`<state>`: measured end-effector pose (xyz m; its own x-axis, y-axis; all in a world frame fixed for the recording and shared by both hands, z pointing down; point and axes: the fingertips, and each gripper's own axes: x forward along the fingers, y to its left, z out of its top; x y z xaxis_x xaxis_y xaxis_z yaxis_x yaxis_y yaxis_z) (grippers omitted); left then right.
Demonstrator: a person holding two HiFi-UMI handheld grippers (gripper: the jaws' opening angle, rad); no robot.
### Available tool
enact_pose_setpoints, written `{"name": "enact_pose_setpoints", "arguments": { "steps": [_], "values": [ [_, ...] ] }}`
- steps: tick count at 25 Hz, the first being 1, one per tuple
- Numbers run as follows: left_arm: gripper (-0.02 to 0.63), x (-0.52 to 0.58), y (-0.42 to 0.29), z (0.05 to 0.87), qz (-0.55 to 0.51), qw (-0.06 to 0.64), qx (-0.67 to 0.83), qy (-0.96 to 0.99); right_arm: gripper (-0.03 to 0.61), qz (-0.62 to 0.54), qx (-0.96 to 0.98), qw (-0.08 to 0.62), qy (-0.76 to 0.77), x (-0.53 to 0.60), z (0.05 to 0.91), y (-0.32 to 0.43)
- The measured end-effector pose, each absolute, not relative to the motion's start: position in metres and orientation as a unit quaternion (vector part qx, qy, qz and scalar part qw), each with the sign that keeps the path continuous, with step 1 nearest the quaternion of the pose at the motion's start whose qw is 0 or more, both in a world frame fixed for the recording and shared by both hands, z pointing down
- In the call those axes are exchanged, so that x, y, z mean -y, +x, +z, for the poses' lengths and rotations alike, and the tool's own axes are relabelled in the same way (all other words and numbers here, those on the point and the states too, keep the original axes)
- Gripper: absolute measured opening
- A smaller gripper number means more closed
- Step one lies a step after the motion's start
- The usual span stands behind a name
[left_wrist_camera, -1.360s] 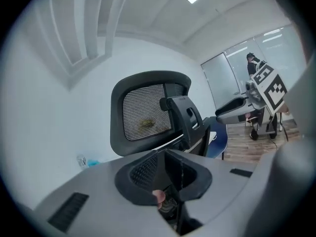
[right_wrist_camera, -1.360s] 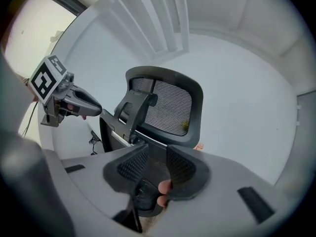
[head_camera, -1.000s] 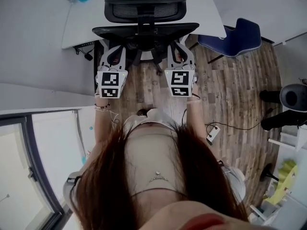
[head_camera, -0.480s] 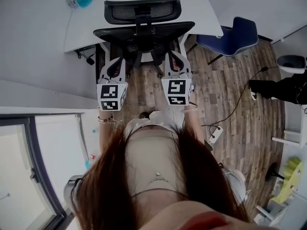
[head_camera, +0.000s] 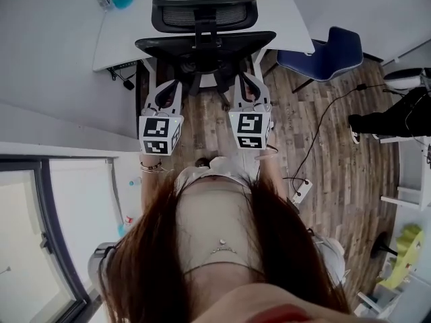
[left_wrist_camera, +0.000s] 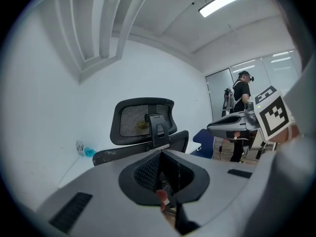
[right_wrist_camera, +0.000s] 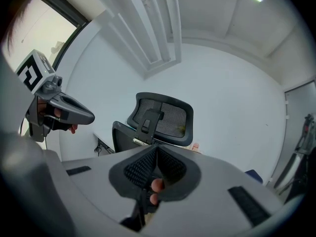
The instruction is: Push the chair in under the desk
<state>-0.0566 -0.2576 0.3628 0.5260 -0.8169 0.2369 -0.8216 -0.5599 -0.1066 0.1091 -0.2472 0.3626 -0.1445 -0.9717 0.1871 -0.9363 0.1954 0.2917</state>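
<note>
The black office chair (head_camera: 205,42) with a mesh headrest stands pushed in against the white desk (head_camera: 128,36) at the top of the head view. Both grippers hang just behind its backrest, apart from it. My left gripper (head_camera: 168,86) is shut and empty at the left. My right gripper (head_camera: 246,79) is shut and empty at the right. In the left gripper view the chair (left_wrist_camera: 145,122) rises beyond my shut left gripper (left_wrist_camera: 160,154), and the right gripper (left_wrist_camera: 232,127) shows alongside. In the right gripper view the chair (right_wrist_camera: 163,116) stands ahead of my right gripper (right_wrist_camera: 155,149).
A blue chair (head_camera: 323,56) stands right of the desk. A teal object (head_camera: 121,0) lies on the desk's far left corner. A person (head_camera: 397,116) stands at the right edge. A power strip (head_camera: 300,190) and its cable lie on the wooden floor.
Both grippers have drawn back a little from the chair's backrest toward my body. The person at the right has shifted.
</note>
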Motion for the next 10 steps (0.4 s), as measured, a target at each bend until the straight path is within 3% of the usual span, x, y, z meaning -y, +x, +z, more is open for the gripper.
{"name": "enact_pose_setpoints", "arguments": {
  "steps": [10],
  "values": [
    [0.005, 0.266, -0.057, 0.372, 0.122, 0.027, 0.469, 0.874, 0.031, -0.054, 0.761, 0.177, 0.622, 0.258, 0.373, 0.099]
  ]
}}
